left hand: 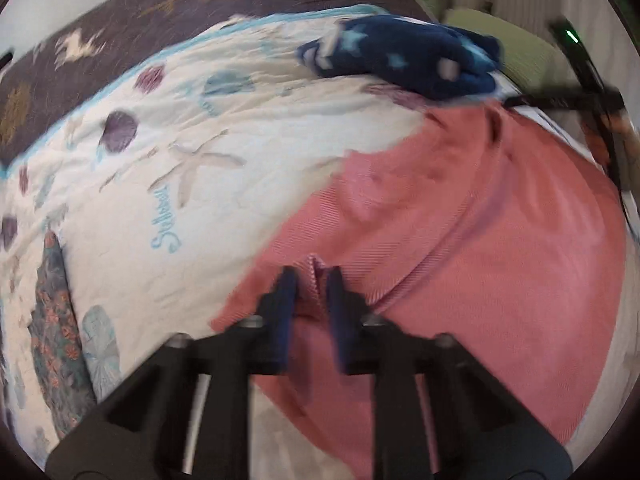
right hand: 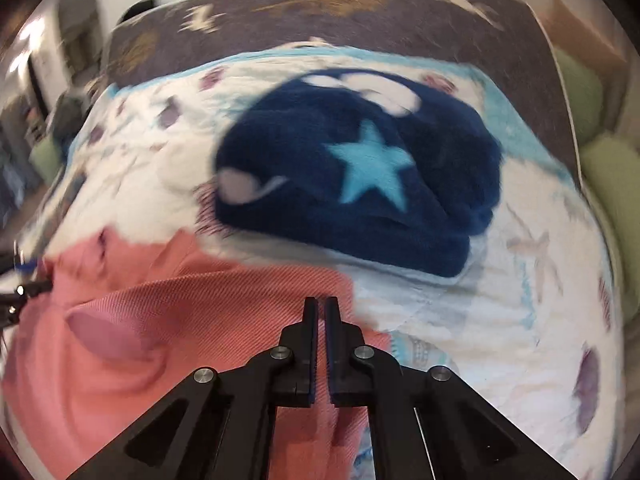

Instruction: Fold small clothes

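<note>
Pink ribbed garment [left hand: 480,240] lies spread on a bed, over a white quilt [left hand: 200,200] printed with shells, a starfish and blue script. Left tongs [left hand: 312,280] are pinching a raised fold of that pink cloth: a ridge of fabric stands up between the two blue-faced pads, which sit close either side of it. In the right wrist view the right tongs [right hand: 320,308] are pressed together, only a thin slit between the tips, and sit over the near edge of the pink garment [right hand: 180,320]; whether any cloth is caught in them I cannot tell.

Beyond the pink piece, farther up the quilt [right hand: 520,320], rests a folded navy fleece item [right hand: 360,184] with a light blue star and pale patches; the same navy piece [left hand: 408,60] shows at the top of the left view, just beyond the pink cloth's far edge. A dark purple blanket [right hand: 320,20] with tan and white shapes covers the far part of the bed. A floral patterned cloth [left hand: 56,328] lies at the left edge of the quilt. Both views are motion-blurred.
</note>
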Available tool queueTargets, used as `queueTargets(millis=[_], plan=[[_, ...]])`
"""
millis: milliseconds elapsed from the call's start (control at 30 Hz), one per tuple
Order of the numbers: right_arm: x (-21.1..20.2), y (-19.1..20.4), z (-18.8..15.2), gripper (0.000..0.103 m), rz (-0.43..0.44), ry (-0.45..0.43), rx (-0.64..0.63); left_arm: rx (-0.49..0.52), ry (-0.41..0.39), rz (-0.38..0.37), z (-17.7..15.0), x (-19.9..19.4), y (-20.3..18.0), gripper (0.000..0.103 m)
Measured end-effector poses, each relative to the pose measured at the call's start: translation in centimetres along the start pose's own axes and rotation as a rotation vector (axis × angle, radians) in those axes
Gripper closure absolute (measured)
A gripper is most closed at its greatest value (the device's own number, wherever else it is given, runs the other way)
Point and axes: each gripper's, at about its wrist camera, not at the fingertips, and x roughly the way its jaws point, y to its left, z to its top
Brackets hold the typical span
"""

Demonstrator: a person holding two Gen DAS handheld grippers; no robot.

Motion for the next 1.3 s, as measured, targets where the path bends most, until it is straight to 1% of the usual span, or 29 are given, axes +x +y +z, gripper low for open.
queueTargets(millis=[67,100,133,200,333,400,433,467,567,600,633,667,700,767,833,867,900,933,967,1000,1033,1067,1133,1200,1267,1300], plan=[[0.6,-1.3,0.2,0.099,-0.019,0.007,0.076,-0.130,0.000,0.009,0.7,0.7,2.6,0.086],[0.9,-1.9,0.1,0.099,-0.027,0.013,0.107,-0.190,-0.008,0.026,0.8,0.8,3.8,0.086],[1.2,-2.5,-0.1,0.099,-0.024,0.023,0.136,-0.234,-0.020,0.029,0.7,0.7,4.8,0.086],[1.2,-3.2,-0.7,0.099,0.013,0.033,0.169,-0.287,-0.044,-0.006,0.2,0.0,5.9,0.086],[-0.1,-3.8,-1.5,0.098,0.052,0.012,0.206,-0.298,-0.057,-0.012,-0.9,-1.4,5.8,0.085],[-0.8,-3.9,-1.7,0.097,0.067,0.002,0.220,-0.310,-0.053,-0.068,-1.3,-1.7,5.7,0.073],[-1.2,-3.8,-1.8,0.096,0.078,-0.001,0.223,-0.307,-0.048,-0.090,-1.5,-1.7,5.4,0.061],[-1.6,-3.6,-2.1,0.096,0.083,-0.003,0.220,-0.294,-0.037,-0.094,-1.7,-1.5,5.0,0.055],[-2.6,-3.5,-2.8,0.094,0.090,-0.007,0.215,-0.242,0.018,-0.080,-1.9,-0.3,3.5,0.055],[-3.0,-3.6,-3.2,0.093,0.098,-0.009,0.218,-0.245,0.037,-0.079,-2.1,0.2,3.3,0.058],[-3.5,-3.6,-3.7,0.093,0.109,-0.011,0.226,-0.252,0.044,-0.095,-2.3,0.4,3.1,0.089],[-3.9,-3.6,-4.3,0.092,0.118,-0.013,0.236,-0.258,0.036,-0.114,-2.5,0.2,2.9,0.097],[-4.4,-3.7,-4.9,0.091,0.127,-0.015,0.246,-0.276,0.003,-0.109,-2.7,-0.7,2.8,0.097],[-5.7,-4.1,-6.4,0.091,0.133,-0.018,0.264,-0.317,-0.058,-0.124,-3.5,-2.8,3.0,0.098],[-7.2,-4.6,-8.1,0.091,0.126,-0.026,0.284,-0.364,-0.067,-0.093,-4.5,-4.4,3.6,0.098],[-8.0,-5.0,-9.1,0.091,0.124,-0.029,0.300,-0.405,-0.051,-0.069,-5.5,-5.3,4.0,0.096],[-8.8,-5.3,-10.1,0.089,0.128,-0.034,0.321,-0.431,-0.041,-0.068,-6.3,-5.8,4.2,0.095],[-9.8,-5.7,-11.4,0.088,0.138,-0.040,0.353,-0.461,-0.033,-0.083,-7.3,-6.5,4.4,0.087],[-10.6,-5.9,-12.4,0.086,0.148,-0.044,0.376,-0.492,-0.032,-0.106,-8.5,-7.4,4.3,0.075],[-11.4,-6.0,-13.6,0.083,0.159,-0.048,0.398,-0.515,-0.043,-0.136,-9.8,-8.5,3.8,0.070],[-12.3,-6.1,-15.0,0.082,0.171,-0.052,0.422,-0.525,-0.054,-0.163,-10.9,-9.3,3.3,0.057],[-13.0,-6.0,-16.2,0.079,0.185,-0.055,0.440,-0.530,-0.066,-0.192,-12.1,-10.2,2.4,0.049],[-13.9,-5.7,-18.3,0.077,0.223,-0.052,0.469,-0.528,-0.062,-0.234,-14.0,-11.1,0.5,0.044],[-14.0,-5.1,-20.2,0.066,0.291,-0.036,0.508,-0.546,-0.031,-0.273,-15.7,-11.3,-1.1,0.043],[-13.4,-4.3,-21.1,0.061,0.353,-0.009,0.532,-0.593,0.014,-0.306,-17.0,-10.7,-2.0,0.043],[-13.0,-4.0,-21.2,0.060,0.372,-0.002,0.546,-0.633,0.026,-0.341,-17.6,-10.2,-2.3,0.043]])
